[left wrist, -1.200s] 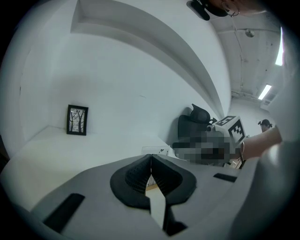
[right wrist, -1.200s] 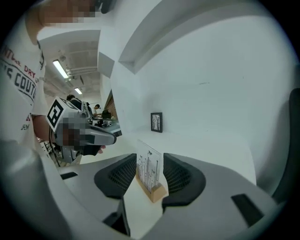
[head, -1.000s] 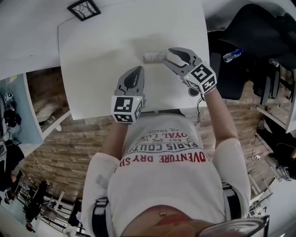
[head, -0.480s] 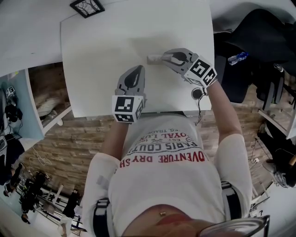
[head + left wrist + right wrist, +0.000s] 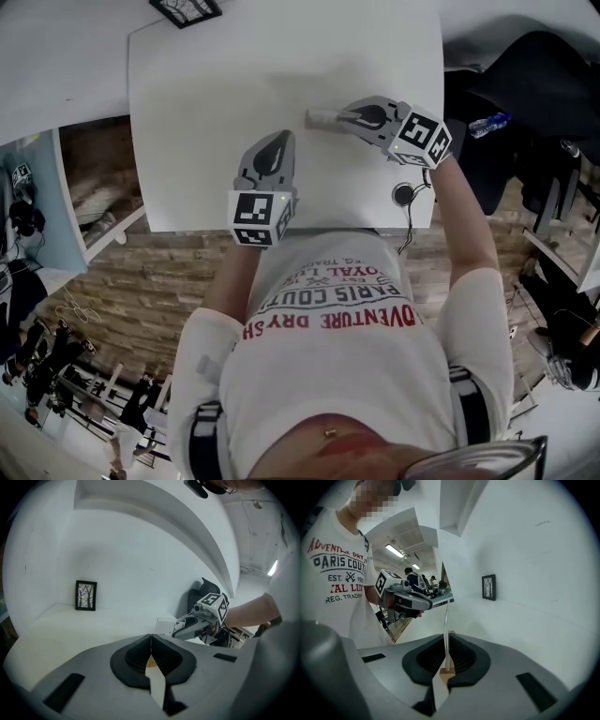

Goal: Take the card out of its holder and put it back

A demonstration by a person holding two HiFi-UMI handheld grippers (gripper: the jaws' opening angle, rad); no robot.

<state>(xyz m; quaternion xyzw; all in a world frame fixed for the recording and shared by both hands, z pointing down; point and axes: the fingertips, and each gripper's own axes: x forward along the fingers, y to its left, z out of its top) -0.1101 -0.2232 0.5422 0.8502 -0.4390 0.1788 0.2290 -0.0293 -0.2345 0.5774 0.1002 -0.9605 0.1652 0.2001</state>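
Observation:
A clear card stands upright and edge-on in a small wooden holder on the white table. My right gripper has its jaws either side of the card, closing until the pads touch it. From above, the right gripper reaches left to the card and holder at the table's right-middle. The left gripper view shows the card with the right gripper on it. My left gripper rests nearer me, jaws shut and empty, apart from the card.
A small black picture frame stands at the table's far left corner, also in the left gripper view. A black round object with a cable lies near the front right edge. A dark chair and a water bottle sit to the right.
The right gripper's jaws were spread wide over the card and have come together on it. The left gripper has stayed where it was.

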